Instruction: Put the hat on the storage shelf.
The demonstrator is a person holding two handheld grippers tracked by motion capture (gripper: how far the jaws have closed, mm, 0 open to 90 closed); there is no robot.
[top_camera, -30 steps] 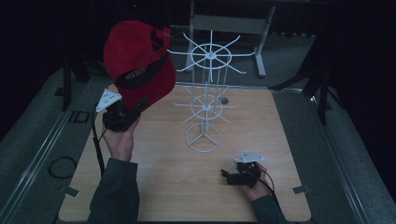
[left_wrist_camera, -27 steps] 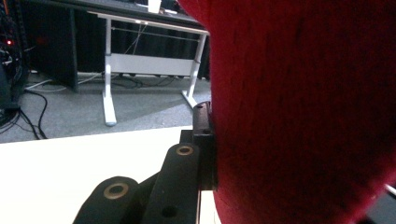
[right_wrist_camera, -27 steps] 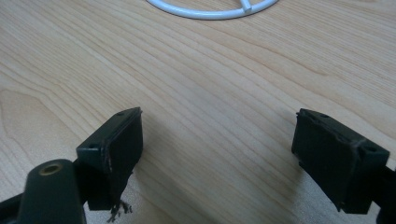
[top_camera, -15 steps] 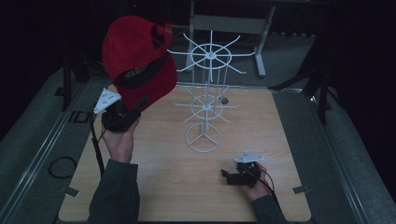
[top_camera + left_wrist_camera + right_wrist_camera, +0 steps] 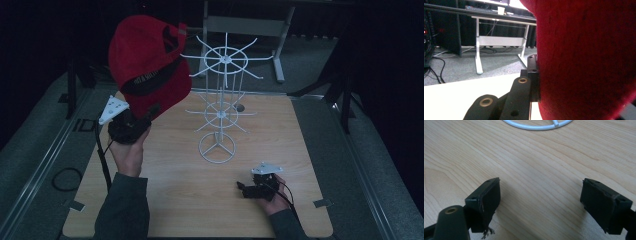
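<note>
A red cap (image 5: pixel 147 67) is held up high at the left, its brim gripped by my left gripper (image 5: pixel 145 117), which is shut on it. In the left gripper view the red cap (image 5: pixel 586 57) covers the right side and hides one jaw. A white wire rack (image 5: pixel 222 95) with two tiers of spokes stands mid-table, just right of the cap. My right gripper (image 5: pixel 242 189) rests low on the wood near the front right. Its jaws stand wide apart in the right gripper view (image 5: pixel 541 202) with nothing between them, and the rack's round base (image 5: pixel 539 125) lies beyond.
The wooden tabletop (image 5: pixel 175 200) sits in a grey framed surround. A white-legged desk (image 5: pixel 245 25) stands behind the table, seen also as a desk (image 5: pixel 499 40) in the left gripper view. A black cable loop (image 5: pixel 65 178) lies off the table's left edge.
The cap and my left gripper have barely shifted, drifting slightly up. My right gripper has stayed put.
</note>
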